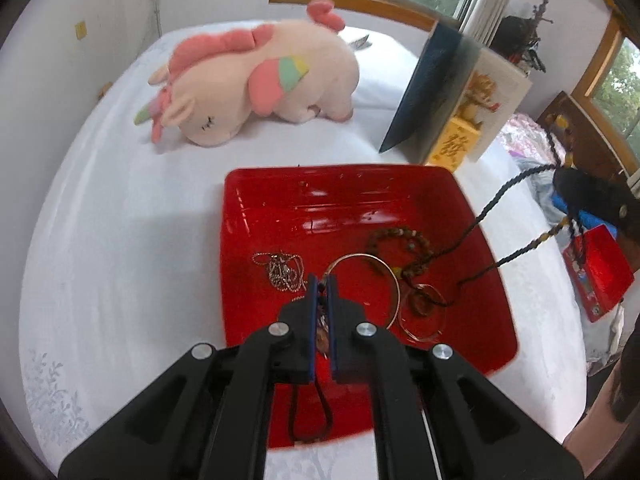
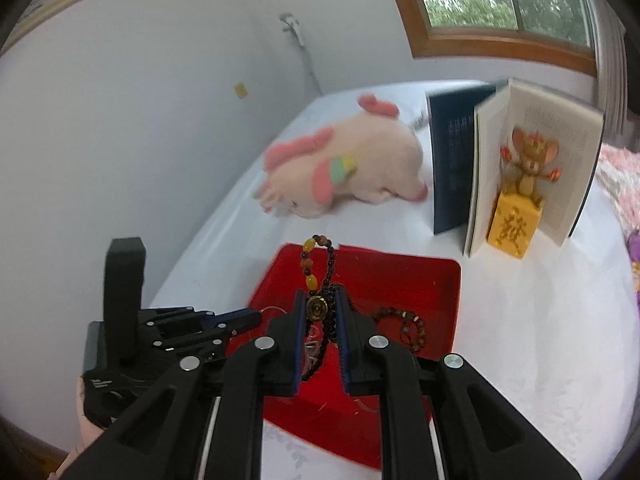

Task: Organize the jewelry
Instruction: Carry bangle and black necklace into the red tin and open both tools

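We hold both grippers tilted down over a red tray that sits on a white bed. The left gripper has its jaws pressed together on a thin dark cord, which hangs in a loop below them, and a small blurred charm sits between the pads. Just ahead of these jaws, inside the tray, lie a silver ball chain to the left, a thin gold bangle straight ahead, and a brown bead bracelet beyond it. A braided cord necklace runs from the tray floor up to the right, towards the right gripper at the edge of that view.

The right gripper is clamped on a dark beaded necklace, which carries amber beads and a round brass pendant. Part of the strand arches up past the jaws, and the rest hangs between them. In the right wrist view, the left gripper is low to the left of these jaws.

Further beyond the tray, a pink plush unicorn lies on the bed to the left. To the right an open book stands on end around a mouse figurine on a yellow block. A wood-framed window is set in the white wall behind.
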